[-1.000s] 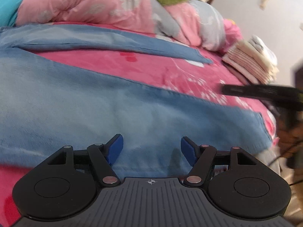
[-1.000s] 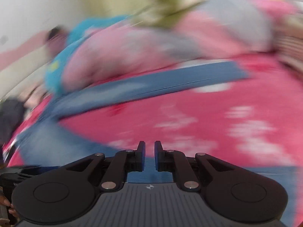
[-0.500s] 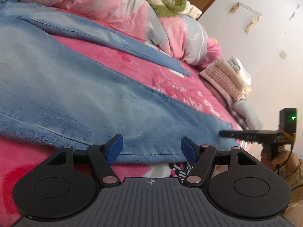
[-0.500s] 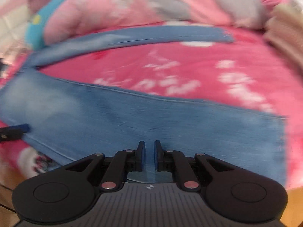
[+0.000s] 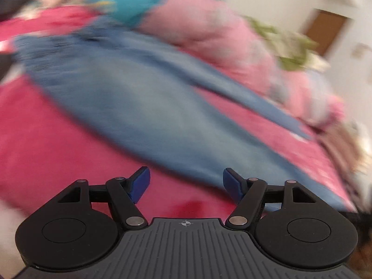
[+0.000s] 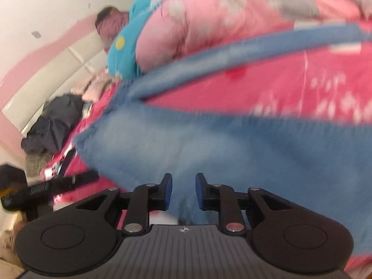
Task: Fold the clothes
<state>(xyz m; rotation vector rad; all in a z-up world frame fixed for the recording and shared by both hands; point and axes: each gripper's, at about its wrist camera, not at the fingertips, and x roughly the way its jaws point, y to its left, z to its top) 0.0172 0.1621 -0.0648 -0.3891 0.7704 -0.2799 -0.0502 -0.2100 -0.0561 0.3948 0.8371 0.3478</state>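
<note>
Garment: the jeans (image 5: 144,107) lie spread flat on the bed (image 5: 46,139), legs apart in a V; one leg runs near you, the other (image 6: 255,46) reaches off toward the pink quilt (image 6: 209,23).

Waist end: in your right view the waist (image 6: 97,137) sits at the left edge of the denim, close to the bed's edge (both views are smeared, so seams and pockets cannot be made out).

Left tool (image 5: 186,183): your jaws stand wide apart and hold nothing; they hang over the pink bedsheet just beside the near edge of the trouser leg, not touching the cloth as far as you can see.

Right tool (image 6: 183,190): your jaws are parted only a little, with a narrow gap between the blue pads (image 6: 168,191); denim shows behind the gap, but you cannot tell from this view whether any fabric is actually between the pads.

Progress: nothing is folded yet, judging by the legs lying separate and full length. This looks like the very start, with you lining up for the first grasp.

Left to do: bring one leg over onto the other, then fold the doubled legs up toward the waist, likely twice.

Other things: a dark garment (image 6: 53,123) lies heaped at the head of the bed, well apart from the jeans.
</note>
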